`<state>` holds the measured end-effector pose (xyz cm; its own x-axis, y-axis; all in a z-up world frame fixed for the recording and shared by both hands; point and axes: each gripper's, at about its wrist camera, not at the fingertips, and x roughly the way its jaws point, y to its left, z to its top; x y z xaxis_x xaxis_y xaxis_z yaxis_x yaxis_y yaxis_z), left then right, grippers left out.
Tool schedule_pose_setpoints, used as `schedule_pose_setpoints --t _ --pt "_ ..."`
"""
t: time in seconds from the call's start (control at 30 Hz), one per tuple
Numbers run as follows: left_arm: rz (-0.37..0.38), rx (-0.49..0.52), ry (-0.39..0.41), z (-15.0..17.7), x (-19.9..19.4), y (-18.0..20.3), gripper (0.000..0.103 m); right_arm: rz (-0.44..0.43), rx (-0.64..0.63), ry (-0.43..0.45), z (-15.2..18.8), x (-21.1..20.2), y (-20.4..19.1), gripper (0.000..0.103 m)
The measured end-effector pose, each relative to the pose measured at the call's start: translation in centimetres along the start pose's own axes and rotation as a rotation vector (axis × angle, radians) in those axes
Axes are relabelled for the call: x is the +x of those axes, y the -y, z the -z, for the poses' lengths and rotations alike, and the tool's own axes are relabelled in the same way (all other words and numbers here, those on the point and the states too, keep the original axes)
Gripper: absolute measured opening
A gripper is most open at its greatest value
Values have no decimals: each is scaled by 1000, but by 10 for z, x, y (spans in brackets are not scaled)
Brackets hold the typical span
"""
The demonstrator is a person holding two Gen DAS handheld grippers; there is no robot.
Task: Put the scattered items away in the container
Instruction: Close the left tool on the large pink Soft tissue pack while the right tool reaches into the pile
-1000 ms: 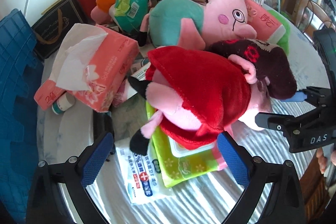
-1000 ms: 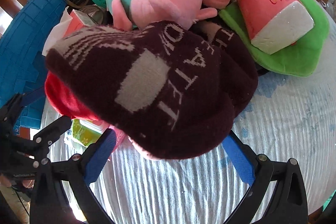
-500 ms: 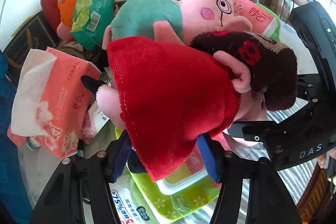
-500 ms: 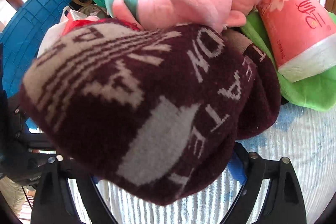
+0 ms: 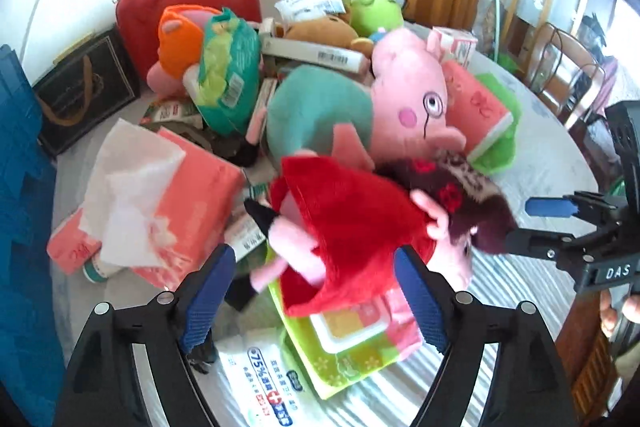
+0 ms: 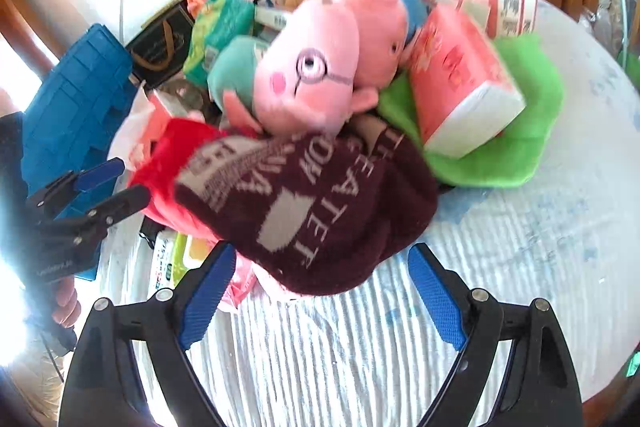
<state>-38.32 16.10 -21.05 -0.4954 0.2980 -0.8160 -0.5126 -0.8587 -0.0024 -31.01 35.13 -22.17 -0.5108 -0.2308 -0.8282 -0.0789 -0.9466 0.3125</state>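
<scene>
A pig plush in a red dress (image 5: 352, 227) lies on the table's striped cloth, on a green wipes pack (image 5: 348, 351). A dark maroon knit hat (image 6: 320, 203) covers its head. My left gripper (image 5: 316, 295) is open, its blue pads on either side of the dress. My right gripper (image 6: 320, 291) is open just in front of the hat; it also shows in the left wrist view (image 5: 560, 223). The blue container (image 6: 72, 103) stands at the left.
A pile lies behind: a pig plush in teal (image 5: 360, 107), pink tissue packs (image 5: 168, 211), a green cloth (image 6: 500, 131), a red case (image 5: 192, 3), a black bag (image 5: 84, 87), a green frog plush (image 5: 376, 13). A white wipes pack (image 5: 264, 375) lies near my left gripper.
Both grippers were shut on the plush and hat half a second ago. Both have opened and drawn back, and the plush with the hat has dropped onto the pile.
</scene>
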Motion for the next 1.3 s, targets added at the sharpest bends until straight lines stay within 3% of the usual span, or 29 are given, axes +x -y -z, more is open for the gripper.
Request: schedule_pose_setpoints --t 0.13,0.2,0.27,0.4,0.43,0.47,0.53,0.57,0.6,0.67,0.77,0.9,1.0,1.03,1.07,1.2,1.3 --pt "-47 -38 -64 -17 18 2 88 -2 -31 6 -18 4 -9 103" --pt "-32 -71 -105 -19 31 -1 90 -3 -50 -10 -25 14 -11 103" --pt "-10 -106 -128 -20 40 -3 103 -4 -65 -43 -28 23 -8 103" --pt "36 -126 -159 -15 50 0 103 -3 -72 -64 -28 34 0 103" --pt "36 -130 -151 -13 50 -1 103 -3 -71 -64 -28 37 1 94" --pt "38 -136 -140 -11 47 -3 103 -1 -57 -55 -29 36 6 67" --pt "30 -136 -127 -8 41 -2 94 -8 -31 -30 -31 32 14 46" --pt "23 -133 -121 -8 38 -1 89 -11 -19 -17 -32 29 17 41" --pt "16 -130 -116 -7 34 0 89 -4 -27 -11 -33 27 17 40" --pt "2 -124 -106 -6 27 2 89 -9 -41 -3 -34 23 16 28" --pt "-37 -104 -93 -4 19 7 83 -11 -77 -38 -32 29 8 27" --pt "-56 -112 -108 1 14 4 83 1 -74 -34 -28 30 4 30" --pt "-72 -141 -96 5 5 -16 83 19 -57 -22 -25 23 0 56" --pt "-86 -155 -87 5 1 -25 85 26 -53 -23 -23 21 -1 71" --pt "-105 -177 -76 3 -2 -35 87 33 -49 -24 -21 18 -3 77" --pt "-153 -321 -78 -9 -3 -84 90 64 -41 -32 -21 18 -1 79" --pt "-143 -449 -117 -24 9 -116 90 76 -34 -38 -21 21 0 88"
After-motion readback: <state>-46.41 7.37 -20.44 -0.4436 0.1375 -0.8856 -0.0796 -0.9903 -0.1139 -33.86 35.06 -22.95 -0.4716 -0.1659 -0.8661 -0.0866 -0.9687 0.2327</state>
